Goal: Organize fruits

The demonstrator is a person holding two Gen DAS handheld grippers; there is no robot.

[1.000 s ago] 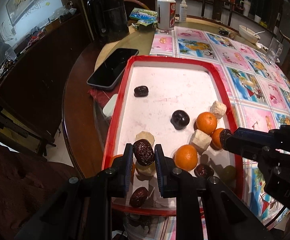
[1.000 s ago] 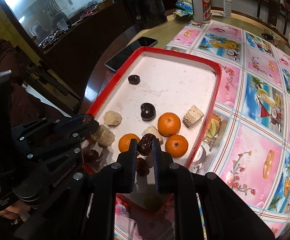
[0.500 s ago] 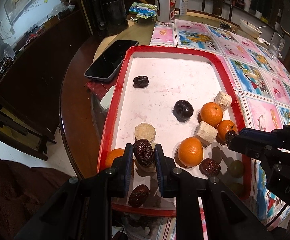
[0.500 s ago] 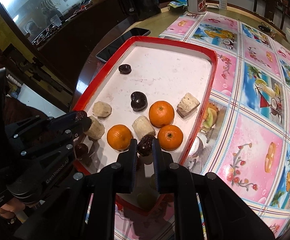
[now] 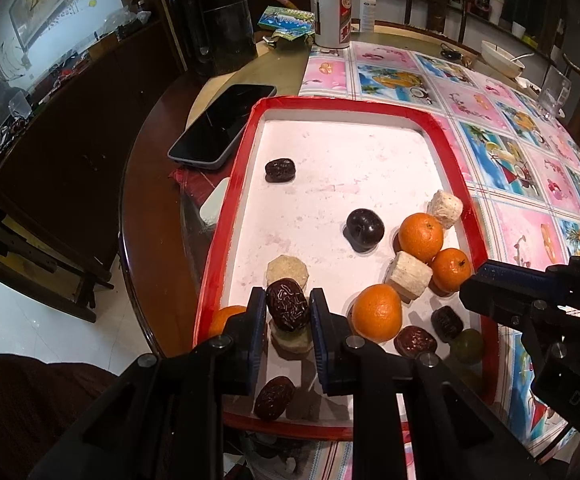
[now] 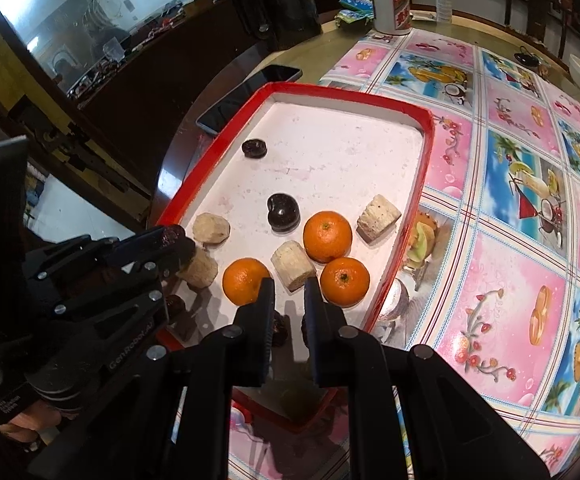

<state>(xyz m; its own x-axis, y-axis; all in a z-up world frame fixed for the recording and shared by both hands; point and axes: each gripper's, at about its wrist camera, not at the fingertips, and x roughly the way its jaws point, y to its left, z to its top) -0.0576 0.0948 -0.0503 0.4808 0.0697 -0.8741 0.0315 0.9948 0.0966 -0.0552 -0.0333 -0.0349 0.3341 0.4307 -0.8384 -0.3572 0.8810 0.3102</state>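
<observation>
Over red tray point(image 5: 226, 216), left tongs point(image 5: 288, 306) pinching date point(image 5: 287, 303), right tongs point(image 6: 289, 292) parted, empty

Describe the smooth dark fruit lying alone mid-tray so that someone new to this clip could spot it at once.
Start at the red-rimmed white tray on the round table. Near its middle, just left of the farthest orange, lies a dark plum. Unlike the wrinkled brown dates around the tray, such as the date farther back, it is round, glossy and nearly black.
</observation>
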